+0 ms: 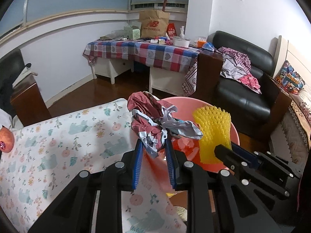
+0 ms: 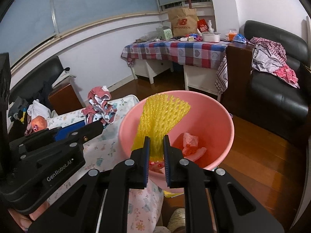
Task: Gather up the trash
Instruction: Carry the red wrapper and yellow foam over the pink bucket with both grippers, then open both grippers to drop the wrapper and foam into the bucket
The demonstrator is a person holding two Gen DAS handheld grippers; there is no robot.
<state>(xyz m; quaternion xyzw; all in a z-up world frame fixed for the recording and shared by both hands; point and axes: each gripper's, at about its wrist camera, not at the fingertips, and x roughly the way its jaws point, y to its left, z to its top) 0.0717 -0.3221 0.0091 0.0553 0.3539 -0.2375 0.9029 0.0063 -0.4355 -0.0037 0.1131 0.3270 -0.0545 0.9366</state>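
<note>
My left gripper (image 1: 153,143) is shut on a crumpled red, white and grey wrapper (image 1: 155,120), held above the edge of the floral-covered table (image 1: 58,136), just left of the pink bin (image 1: 231,128). The same wrapper (image 2: 101,106) and left gripper (image 2: 95,129) show at the left of the right wrist view. A yellow foam net sleeve (image 2: 161,118) is pinched in my right gripper (image 2: 156,139) and hangs over the mouth of the pink bin (image 2: 124,124). In the left wrist view, that net (image 1: 213,134) and the right gripper (image 1: 223,149) appear on the right. Crumpled pink paper (image 2: 190,145) lies inside the bin.
A round reddish fruit (image 1: 5,139) sits on the table's left edge. Behind stand a checked-cloth table (image 1: 145,52) with a brown paper bag (image 1: 153,24) and clutter, a black sofa (image 1: 245,89) with clothes, and a dark wooden floor (image 2: 258,159).
</note>
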